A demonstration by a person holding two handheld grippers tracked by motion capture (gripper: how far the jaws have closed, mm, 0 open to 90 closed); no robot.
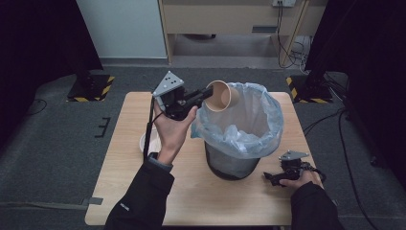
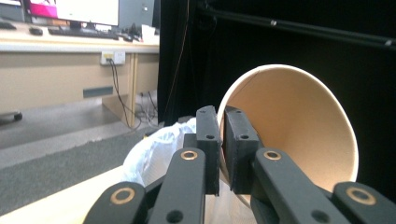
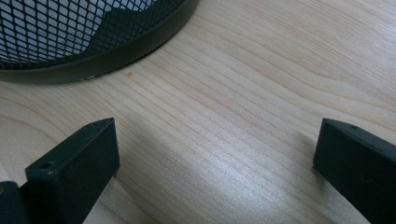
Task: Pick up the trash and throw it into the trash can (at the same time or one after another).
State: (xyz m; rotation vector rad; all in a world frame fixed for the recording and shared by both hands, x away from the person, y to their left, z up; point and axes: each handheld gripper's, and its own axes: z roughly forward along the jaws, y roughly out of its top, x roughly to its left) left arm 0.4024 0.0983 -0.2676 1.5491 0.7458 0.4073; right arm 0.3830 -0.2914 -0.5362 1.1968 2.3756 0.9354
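A brown paper cup point(image 1: 221, 95) lies on its side in the air at the left rim of a black mesh bin point(image 1: 233, 165) lined with a clear plastic bag point(image 1: 249, 124). My left gripper point(image 1: 205, 94) is shut on the cup's rim, one jaw inside and one outside. The left gripper view has the cup point(image 2: 299, 126) with its mouth turned toward the camera, and my left gripper point(image 2: 221, 140) pinching its wall above the bag point(image 2: 154, 149). My right gripper point(image 1: 269, 178) rests on the table at the bin's lower right, open. In the right gripper view its jaws stand wide over bare wood beside the bin's base point(image 3: 93, 56).
The wooden table point(image 1: 124, 158) holds a white object point(image 1: 143, 142) partly hidden behind the left forearm. Crumpled plastic lies inside the bin. A desk point(image 1: 230, 19) and cables point(image 1: 287, 43) stand beyond the table, with dark stands on both sides.
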